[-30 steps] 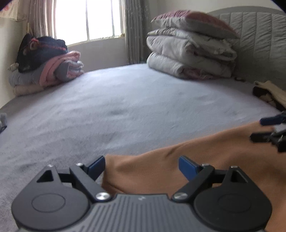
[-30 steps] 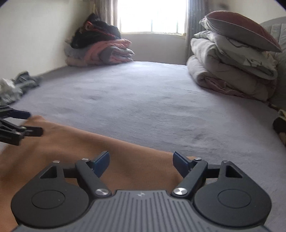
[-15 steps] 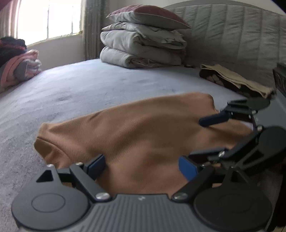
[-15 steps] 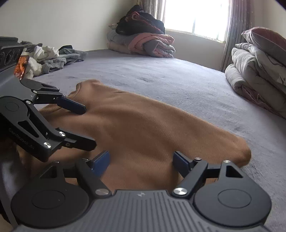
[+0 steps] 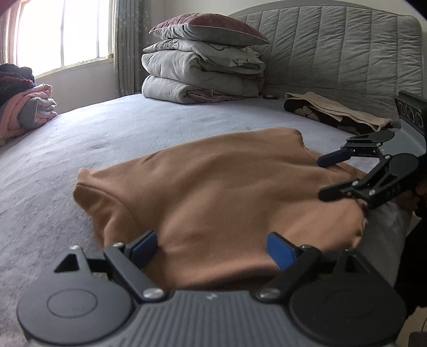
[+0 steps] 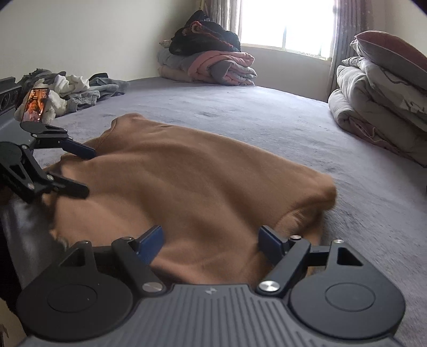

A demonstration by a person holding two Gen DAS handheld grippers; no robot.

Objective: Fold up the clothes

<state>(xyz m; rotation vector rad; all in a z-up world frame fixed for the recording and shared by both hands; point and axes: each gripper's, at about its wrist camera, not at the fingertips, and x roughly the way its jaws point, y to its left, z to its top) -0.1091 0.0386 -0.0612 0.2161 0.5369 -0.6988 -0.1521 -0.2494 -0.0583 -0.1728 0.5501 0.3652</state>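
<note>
A brown sweater (image 5: 221, 192) lies spread on the grey bed (image 5: 106, 138), ahead of both sets of jaws and reaching under them at the near edge.

Left gripper (image 5: 210, 244): jaws wide apart, blue pads on either side of the sweater's near hem. Nothing is clamped between them. The cloth runs forward from the jaws; a folded shoulder edge sits ahead and to the left of them. The view is slightly blurred.

Right gripper (image 6: 210, 239): jaws likewise spread, empty, over the sweater's near hem. A rounded sleeve end lies ahead and to the right of these jaws.

In the left wrist view the right gripper (image 5: 327, 176) shows to the right of the left jaws, its jaws apart over the sweater's right edge. In the right wrist view the left gripper (image 6: 89, 172) shows to the left of the right jaws, also parted, beside the collar end.

Beyond the jaws:
- Stacked quilts with a pillow (image 5: 205, 72) on top, far ahead by the headboard (image 5: 333, 53).
- Folded tan garment (image 5: 336, 112) ahead right of the left jaws.
- Pile of folded blankets (image 6: 210, 64) under the window (image 6: 285, 24).
- Loose heap of clothes (image 6: 69, 88) far left of the right jaws.
</note>
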